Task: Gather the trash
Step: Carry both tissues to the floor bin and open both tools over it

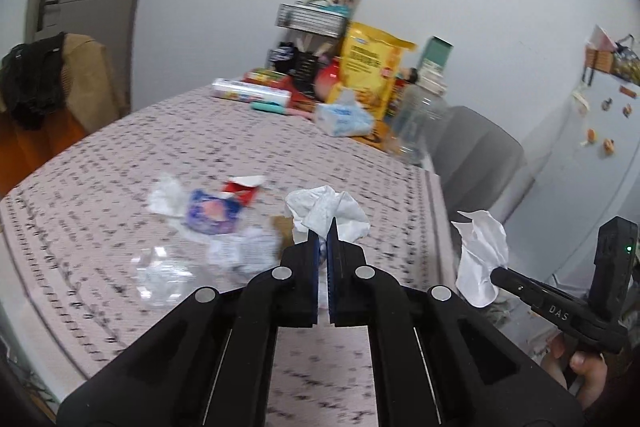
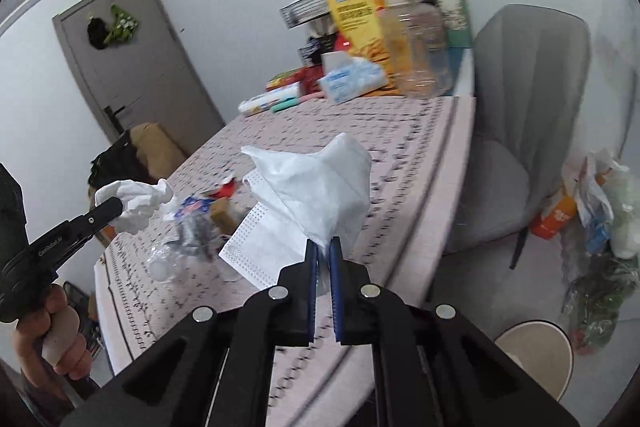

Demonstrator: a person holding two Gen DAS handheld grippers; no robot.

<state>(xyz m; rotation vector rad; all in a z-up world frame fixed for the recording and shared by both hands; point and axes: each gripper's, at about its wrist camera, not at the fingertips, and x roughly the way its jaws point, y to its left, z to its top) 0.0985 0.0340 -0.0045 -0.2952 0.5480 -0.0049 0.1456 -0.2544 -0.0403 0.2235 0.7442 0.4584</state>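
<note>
My left gripper [image 1: 324, 231] is shut on a crumpled white tissue [image 1: 326, 211], held above the pink patterned table [image 1: 120, 155]; it also shows in the right wrist view [image 2: 134, 203]. My right gripper [image 2: 324, 247] is shut on a white paper napkin [image 2: 320, 183], held over the table's right edge; the napkin also shows in the left wrist view [image 1: 480, 259]. More trash lies on the table: a blue-purple wrapper [image 1: 212, 213], a red-and-white pack [image 1: 244, 189], crumpled paper [image 1: 244, 251], clear plastic [image 1: 160, 275], a brown scrap [image 1: 284, 227] and a white face mask [image 2: 260, 247].
Groceries crowd the table's far end: a yellow bag [image 1: 370, 67], a tissue pack [image 1: 342, 117], a clear jar [image 1: 420, 115]. A grey chair [image 2: 528, 107] stands to the right. A round bin [image 2: 536, 359] and bags of rubbish [image 2: 600, 219] sit on the floor.
</note>
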